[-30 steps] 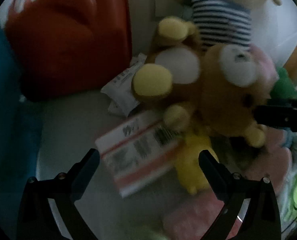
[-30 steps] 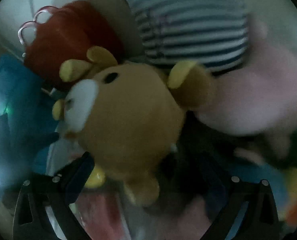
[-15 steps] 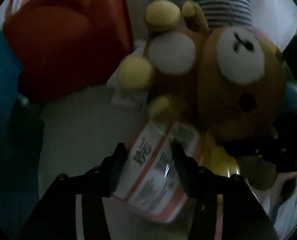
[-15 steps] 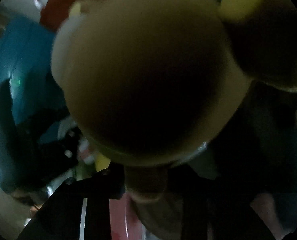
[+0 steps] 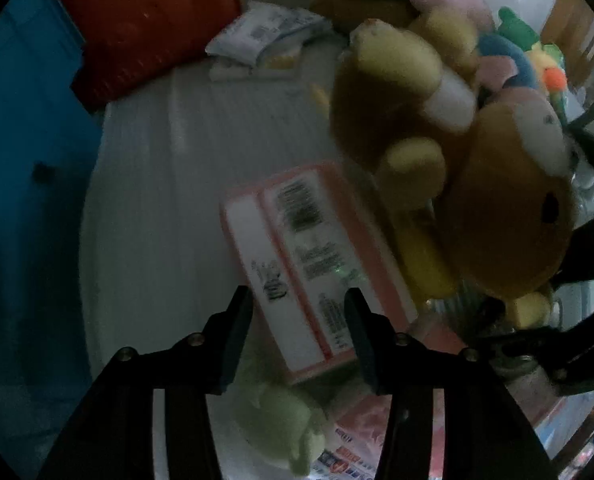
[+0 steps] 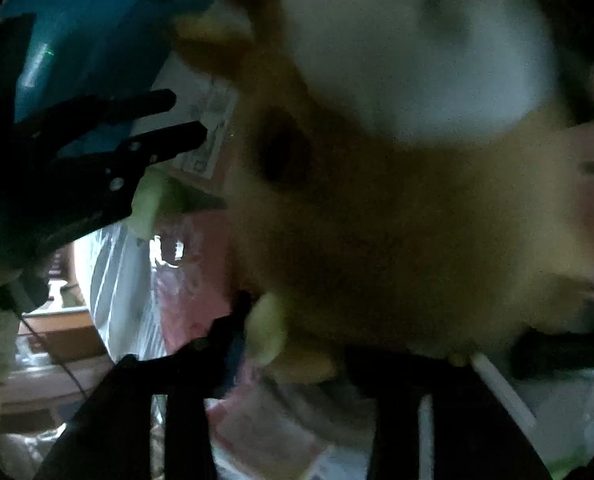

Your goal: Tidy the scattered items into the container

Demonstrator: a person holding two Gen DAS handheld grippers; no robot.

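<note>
Flat rectangular pink-and-white box [image 5: 313, 256], glossy: near end pinched between left fingers [image 5: 239, 320]. Fuzzy round brown bear [image 6: 377, 216]: ear clamped in right fingers [image 6: 225, 336].

At 9 o'clock, a teal container [image 5: 29, 200]. At 11, a red bag [image 5: 145, 20]. Centre: a white box [image 5: 313, 264] with salmon-pink borders and black barcode. At 3, a brown bear [image 5: 497, 200], white muzzle, yellow paws. At 6, a pale green plush [image 5: 281, 420].
</note>
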